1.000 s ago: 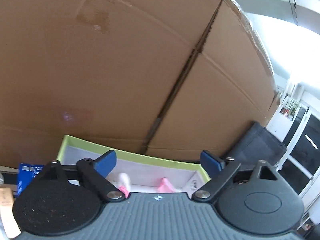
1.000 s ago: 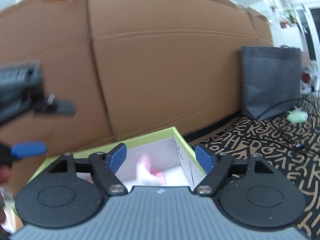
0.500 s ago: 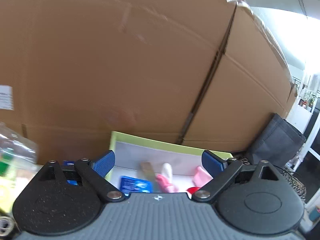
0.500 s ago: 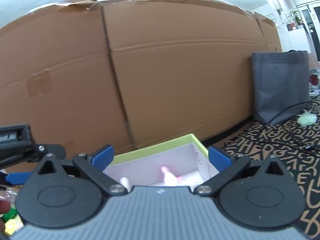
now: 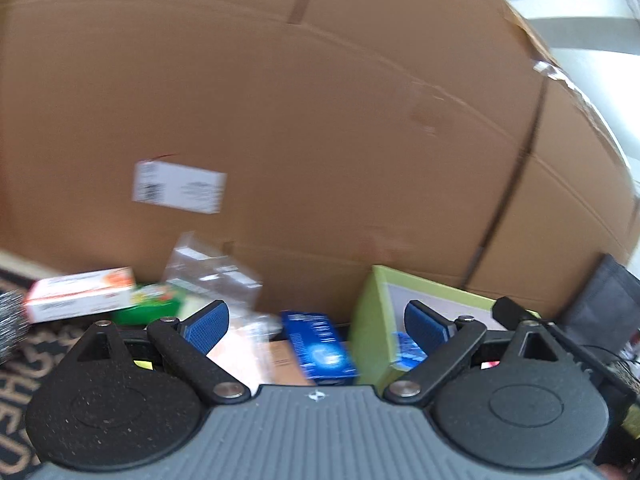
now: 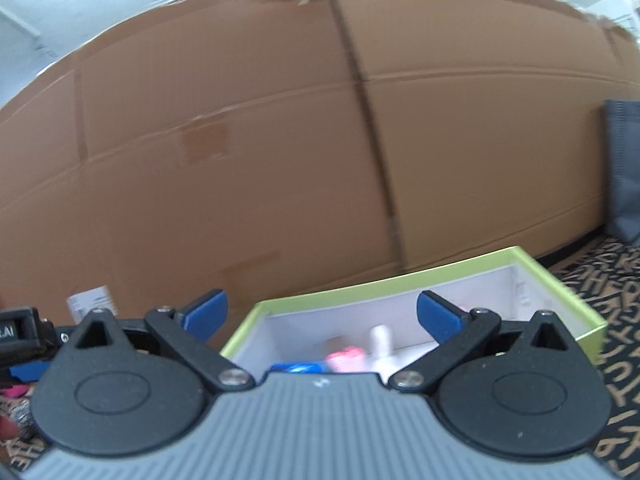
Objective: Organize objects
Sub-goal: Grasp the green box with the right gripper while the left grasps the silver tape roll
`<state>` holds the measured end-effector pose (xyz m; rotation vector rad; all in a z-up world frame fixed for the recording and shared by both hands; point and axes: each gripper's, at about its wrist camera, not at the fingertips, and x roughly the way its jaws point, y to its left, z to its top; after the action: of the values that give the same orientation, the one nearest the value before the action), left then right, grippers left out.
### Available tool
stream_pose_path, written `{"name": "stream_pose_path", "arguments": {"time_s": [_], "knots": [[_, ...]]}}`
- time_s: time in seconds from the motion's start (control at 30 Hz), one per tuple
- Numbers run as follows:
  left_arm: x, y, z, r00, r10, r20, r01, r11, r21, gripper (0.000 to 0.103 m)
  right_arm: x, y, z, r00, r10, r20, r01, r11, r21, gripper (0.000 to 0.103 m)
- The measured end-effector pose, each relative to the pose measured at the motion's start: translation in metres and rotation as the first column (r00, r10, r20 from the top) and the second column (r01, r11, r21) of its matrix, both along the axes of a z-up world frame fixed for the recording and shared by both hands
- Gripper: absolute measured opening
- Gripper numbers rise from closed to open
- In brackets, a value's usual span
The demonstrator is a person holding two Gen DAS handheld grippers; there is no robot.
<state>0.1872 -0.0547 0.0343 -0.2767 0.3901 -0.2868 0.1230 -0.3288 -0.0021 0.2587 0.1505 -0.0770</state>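
A green-rimmed white box (image 6: 552,276) stands on the floor against a cardboard wall; it also shows in the left wrist view (image 5: 372,312). Inside lie a pink item (image 6: 346,358), a small white bottle (image 6: 378,338) and a blue packet (image 6: 298,368). My right gripper (image 6: 322,316) is open and empty above the box's near side. My left gripper (image 5: 316,324) is open and empty, left of the box, over a blue carton (image 5: 318,348). A white-and-orange carton (image 5: 80,294), a green pack (image 5: 150,306) and clear plastic packaging (image 5: 212,276) lie further left.
Large cardboard boxes (image 5: 320,140) form a wall behind everything. A patterned dark rug (image 6: 612,280) covers the floor. A grey fabric bag (image 6: 624,168) stands at the far right. The left gripper's body (image 6: 20,332) shows at the right wrist view's left edge.
My left gripper has swung left, away from the green box, and now faces the loose cartons and packaging. My right gripper has shifted slightly left, and now looks into the box.
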Motion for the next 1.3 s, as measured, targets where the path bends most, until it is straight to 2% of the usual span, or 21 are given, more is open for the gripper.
{"name": "stream_pose_path", "arguments": {"time_s": [0.17, 0.3, 0.4, 0.47, 0.53, 0.63, 0.73, 0.8, 0.87, 0.97, 1.07, 1.13, 1.23, 1.3], "knots": [[-0.009, 0.040, -0.017, 0.995, 0.101, -0.018, -0.101, 0.995, -0.016, 0.097, -0.001, 0.030, -0.002, 0.989, 0.149, 0.007, -0.149, 0.988, -0.029, 0.103], [-0.007, 0.067, -0.036, 0.985, 0.166, -0.042, -0.166, 0.986, -0.014, 0.097, -0.001, 0.057, -0.005, 0.955, 0.295, -0.025, -0.296, 0.953, -0.060, 0.103], [-0.002, 0.087, -0.053, 0.974, 0.206, -0.091, -0.210, 0.977, -0.041, 0.097, 0.000, 0.079, -0.009, 0.896, 0.433, -0.098, -0.440, 0.896, -0.064, 0.103], [0.003, 0.098, -0.055, 0.970, 0.208, -0.129, -0.215, 0.975, -0.048, 0.097, 0.001, 0.097, -0.013, 0.852, 0.497, -0.166, -0.514, 0.855, -0.076, 0.103], [0.003, 0.105, -0.053, 0.967, 0.220, -0.126, -0.230, 0.971, -0.067, 0.097, 0.002, 0.117, -0.021, 0.802, 0.542, -0.253, -0.581, 0.806, -0.116, 0.103], [0.001, 0.109, -0.052, 0.963, 0.238, -0.125, -0.248, 0.966, -0.071, 0.097, -0.003, 0.146, -0.036, 0.745, 0.570, -0.347, -0.647, 0.743, -0.168, 0.103], [0.003, 0.105, -0.055, 0.967, 0.210, -0.142, -0.219, 0.974, -0.057, 0.097, -0.004, 0.162, -0.051, 0.709, 0.570, -0.415, -0.680, 0.710, -0.186, 0.102], [0.005, 0.098, -0.058, 0.974, 0.172, -0.145, -0.178, 0.984, -0.030, 0.097, -0.002, 0.169, -0.057, 0.703, 0.558, -0.440, -0.682, 0.704, -0.198, 0.099], [0.006, 0.089, -0.061, 0.980, 0.145, -0.140, -0.145, 0.989, 0.009, 0.097, -0.001, 0.167, -0.059, 0.707, 0.553, -0.442, -0.673, 0.717, -0.180, 0.096], [0.011, 0.079, -0.068, 0.984, 0.105, -0.146, -0.097, 0.993, 0.060, 0.096, 0.010, 0.165, -0.062, 0.702, 0.539, -0.465, -0.658, 0.741, -0.135, 0.080], [0.017, 0.075, -0.073, 0.984, 0.073, -0.160, -0.062, 0.995, 0.074, 0.092, 0.014, 0.163, -0.064, 0.686, 0.547, -0.480, -0.665, 0.739, -0.109, 0.064], [0.023, 0.073, -0.075, 0.983, 0.046, -0.177, -0.033, 0.996, 0.080, 0.089, 0.011, 0.161, -0.061, 0.682, 0.543, -0.490, -0.676, 0.724, -0.138, 0.064], [0.029, 0.070, -0.081, 0.979, 0.000, -0.205, 0.018, 0.996, 0.086, 0.077, 0.005, 0.159, -0.059, 0.705, 0.502, -0.502, -0.671, 0.701, -0.241, 0.064], [0.029, 0.064, -0.082, 0.982, -0.004, -0.187, 0.028, 0.992, 0.127, 0.073, 0.006, 0.154, -0.057, 0.708, 0.498, -0.501, -0.667, 0.706, -0.240, 0.064]]}}
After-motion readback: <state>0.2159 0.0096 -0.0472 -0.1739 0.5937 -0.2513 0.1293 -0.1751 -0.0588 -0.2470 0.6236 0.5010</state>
